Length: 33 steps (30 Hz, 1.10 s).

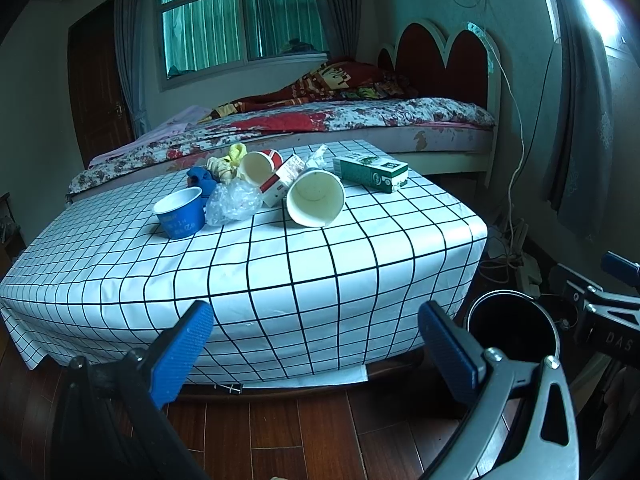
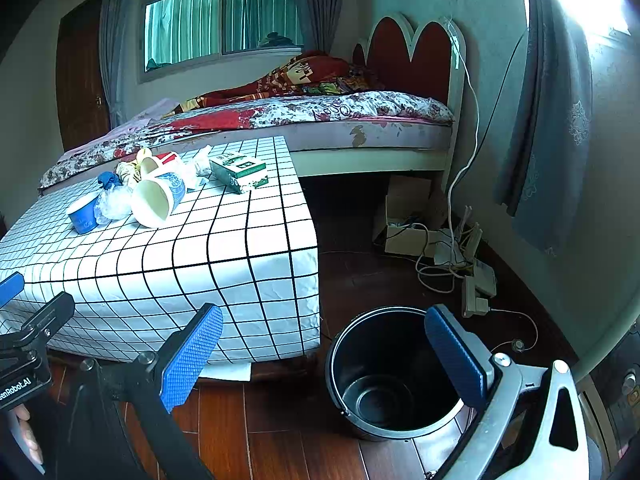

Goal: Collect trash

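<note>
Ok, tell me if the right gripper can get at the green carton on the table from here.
Probably yes. The right gripper is open and empty, and the green carton lies alone on the table's right side, apart from the cup pile, nothing blocking it; it must first move forward.

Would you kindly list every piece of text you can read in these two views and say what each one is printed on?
"DAS": on the right claw's metal frame, cut off at the edge.
"enRobot.AI": on the left claw's black mount, first letters cut off.
Green carton: print too small to read.
Blue cup: white print blurred.
Red and white box: unreadable.
</note>
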Each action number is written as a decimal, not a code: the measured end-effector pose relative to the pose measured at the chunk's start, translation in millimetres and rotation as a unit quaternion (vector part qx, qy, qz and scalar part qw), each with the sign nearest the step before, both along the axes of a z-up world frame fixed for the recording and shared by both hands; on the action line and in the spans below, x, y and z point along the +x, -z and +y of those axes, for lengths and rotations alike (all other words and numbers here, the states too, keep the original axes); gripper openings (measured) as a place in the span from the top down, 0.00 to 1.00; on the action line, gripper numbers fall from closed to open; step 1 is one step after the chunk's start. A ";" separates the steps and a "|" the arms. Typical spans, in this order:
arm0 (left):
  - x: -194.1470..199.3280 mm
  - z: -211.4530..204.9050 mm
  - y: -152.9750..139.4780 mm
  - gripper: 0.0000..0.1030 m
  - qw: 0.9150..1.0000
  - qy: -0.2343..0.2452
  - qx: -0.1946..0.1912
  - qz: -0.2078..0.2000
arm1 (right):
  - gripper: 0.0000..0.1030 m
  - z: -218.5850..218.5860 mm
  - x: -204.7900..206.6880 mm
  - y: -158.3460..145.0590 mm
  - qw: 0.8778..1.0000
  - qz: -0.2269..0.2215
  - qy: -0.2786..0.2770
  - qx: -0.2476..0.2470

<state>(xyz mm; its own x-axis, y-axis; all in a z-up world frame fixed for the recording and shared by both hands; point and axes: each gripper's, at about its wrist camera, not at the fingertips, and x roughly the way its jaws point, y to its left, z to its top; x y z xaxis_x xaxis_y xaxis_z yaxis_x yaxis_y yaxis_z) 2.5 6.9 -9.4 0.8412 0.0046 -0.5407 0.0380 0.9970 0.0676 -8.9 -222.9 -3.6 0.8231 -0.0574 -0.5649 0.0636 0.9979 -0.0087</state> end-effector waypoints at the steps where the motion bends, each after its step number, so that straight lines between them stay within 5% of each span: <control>1: -0.1 0.3 0.5 0.01 1.000 0.000 0.000 0.001 | 0.01 -0.3 0.2 0.2 1.000 0.000 0.000 0.000; 23: -1.2 4.1 3.4 0.01 1.000 -0.003 -0.006 0.000 | 0.01 0.7 0.7 1.2 1.000 0.001 -0.006 0.002; 33: 25.2 32.7 -10.5 0.01 1.000 -0.027 -0.010 -0.009 | 0.01 22.5 31.2 -10.3 0.997 -0.006 -0.074 0.033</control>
<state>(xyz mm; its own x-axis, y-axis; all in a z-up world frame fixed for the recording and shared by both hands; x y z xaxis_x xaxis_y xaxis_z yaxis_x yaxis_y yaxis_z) 27.7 39.6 1.1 0.8499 0.0393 -0.5255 -0.0173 0.9988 0.0468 22.3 -200.4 6.7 0.8266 0.1020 -0.5535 -0.0846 0.9948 0.0569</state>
